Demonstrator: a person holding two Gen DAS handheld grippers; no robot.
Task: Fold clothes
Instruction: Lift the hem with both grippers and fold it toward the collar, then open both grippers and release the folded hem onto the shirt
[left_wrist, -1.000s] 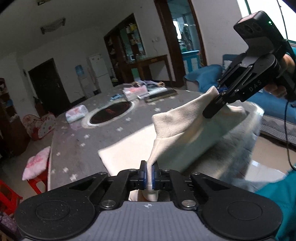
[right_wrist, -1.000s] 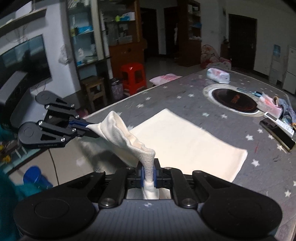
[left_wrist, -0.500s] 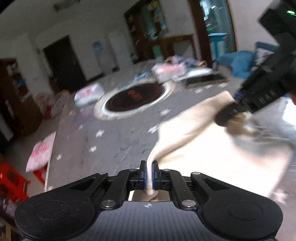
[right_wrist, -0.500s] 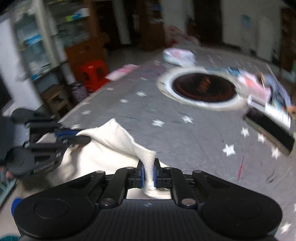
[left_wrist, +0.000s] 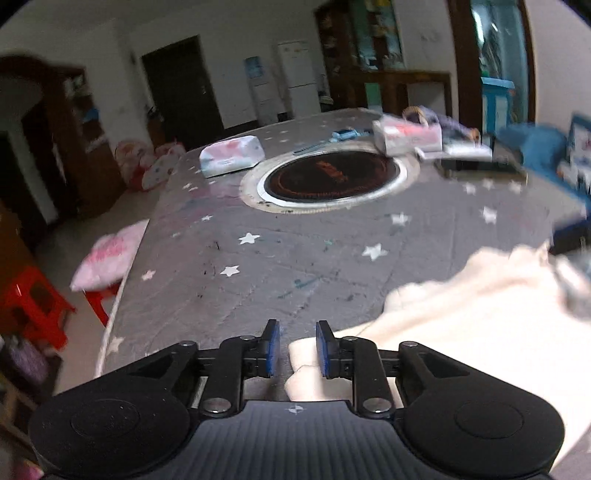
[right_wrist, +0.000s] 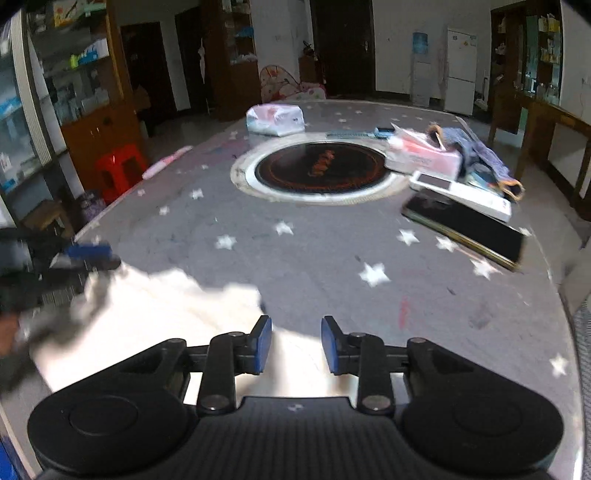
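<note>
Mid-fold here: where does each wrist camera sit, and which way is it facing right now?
Left wrist: behind the open left gripper, low over the table, cream cloth to its right.
Right wrist: behind the open right gripper, cloth left; the left gripper shows blurred.
Shared: round hob, tissue pack.

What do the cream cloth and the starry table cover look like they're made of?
The cloth looks like soft, matte, thick fabric, perhaps fleece or cotton: it bunches in rounded folds with a fuzzy edge. The cover looks like smooth printed vinyl or oilcloth, probably: it lies flat with a faint sheen and scuff marks.
</note>
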